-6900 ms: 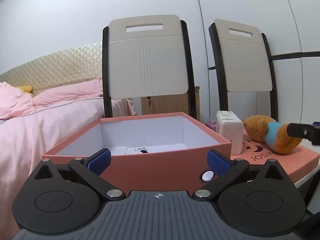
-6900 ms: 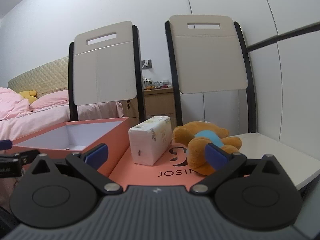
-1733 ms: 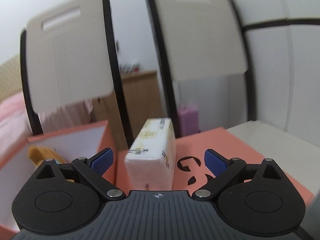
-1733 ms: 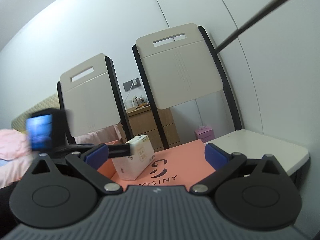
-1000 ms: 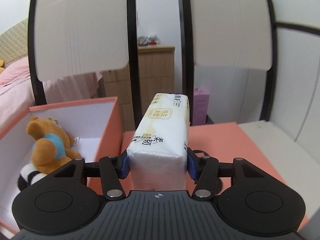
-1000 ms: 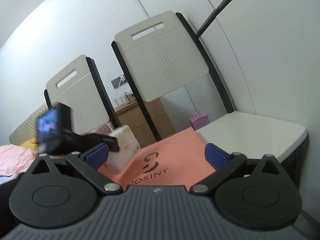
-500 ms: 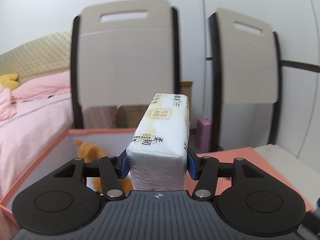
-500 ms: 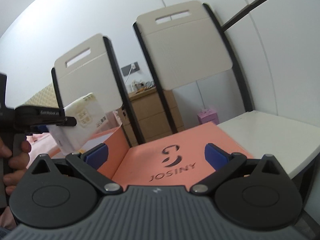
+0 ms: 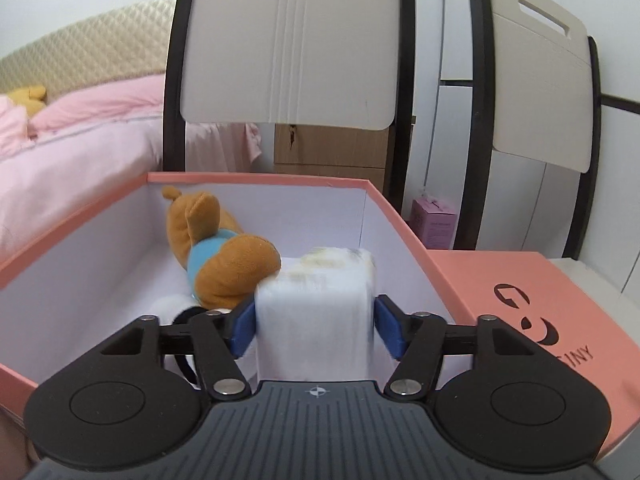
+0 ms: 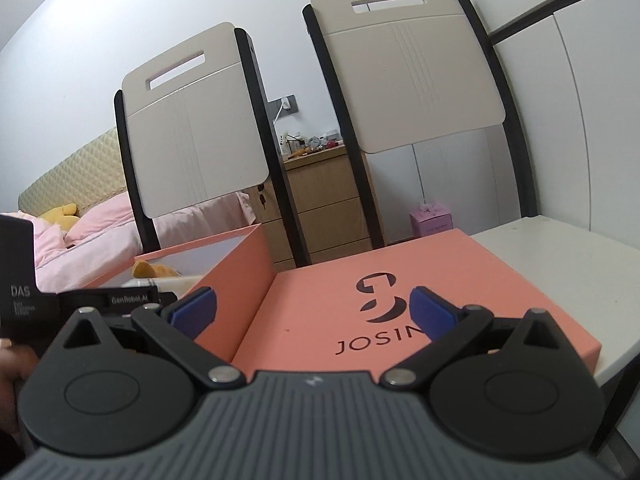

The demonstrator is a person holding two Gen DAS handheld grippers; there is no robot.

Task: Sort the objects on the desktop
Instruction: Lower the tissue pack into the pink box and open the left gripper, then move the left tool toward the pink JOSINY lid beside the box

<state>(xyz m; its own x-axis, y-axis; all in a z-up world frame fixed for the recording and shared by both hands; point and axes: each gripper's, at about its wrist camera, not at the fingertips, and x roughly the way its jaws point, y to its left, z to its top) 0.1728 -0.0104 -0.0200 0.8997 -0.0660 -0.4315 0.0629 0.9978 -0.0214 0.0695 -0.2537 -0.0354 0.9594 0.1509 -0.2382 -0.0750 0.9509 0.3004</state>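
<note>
Tissue pack (image 9: pixel 316 312), blurred: sitting inside the coral box (image 9: pixel 404 232), against the plush bear (image 9: pixel 224 256), blue pads of left gripper (image 9: pixel 314 326) flanking it, grip or gap not discernible. Advisable: spreading pads fully, then withdrawing straight up, avoiding bear and box wall. Right gripper (image 10: pixel 312 312): hovering spread and empty over box lid (image 10: pixel 400 292).

One open pink box (image 9: pixel 404 224), one pink lid (image 10: pixel 460 276), one plush bear (image 9: pixel 216 256), one tissue pack (image 9: pixel 316 304), two chairs (image 10: pixel 404 60), one small purple box (image 10: pixel 434 222), two hand-held grippers (image 9: pixel 316 326).
</note>
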